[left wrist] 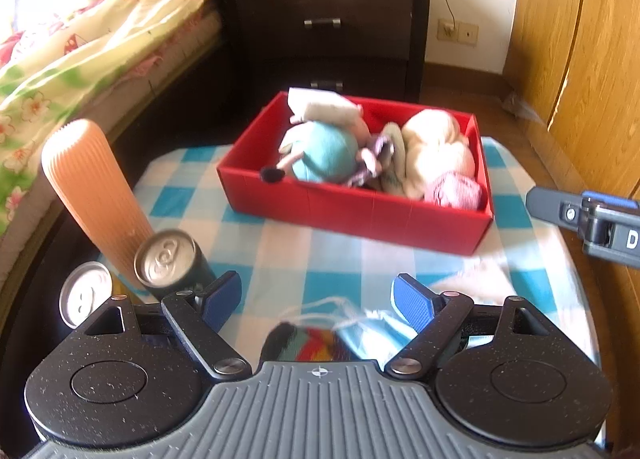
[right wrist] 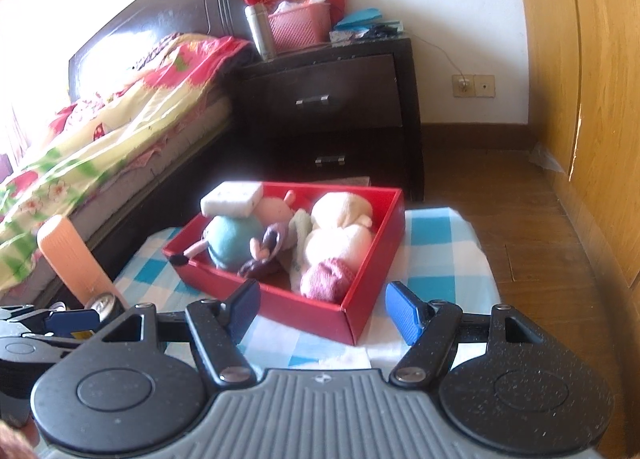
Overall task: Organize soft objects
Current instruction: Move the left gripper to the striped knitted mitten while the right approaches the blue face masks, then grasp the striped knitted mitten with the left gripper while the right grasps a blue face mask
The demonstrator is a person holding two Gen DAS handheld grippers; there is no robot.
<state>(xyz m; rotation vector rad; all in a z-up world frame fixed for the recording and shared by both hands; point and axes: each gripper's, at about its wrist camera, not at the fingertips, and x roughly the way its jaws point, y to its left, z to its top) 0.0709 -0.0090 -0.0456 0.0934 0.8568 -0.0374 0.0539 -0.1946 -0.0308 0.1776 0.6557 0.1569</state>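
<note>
I am working toward the sock (left wrist: 298,343) and the mask (left wrist: 372,335), both lying on the checked cloth (left wrist: 280,255) at the bottom centre of the left wrist view, just under my left gripper (left wrist: 318,301). Its jaws are standing wide and gripping nothing. I am judging the sock the next pick: I should be lowering straight over it, pinching the middle of the fabric, and keeping clear of the mask strings. The red box (left wrist: 352,215), already crowded with soft toys, is sitting at mid-frame; the cans (left wrist: 168,261) and the orange tube (left wrist: 88,187) are at lower left, so I am avoiding a swing that way. My right gripper (right wrist: 322,313) is hanging released, empty, before the box.
</note>
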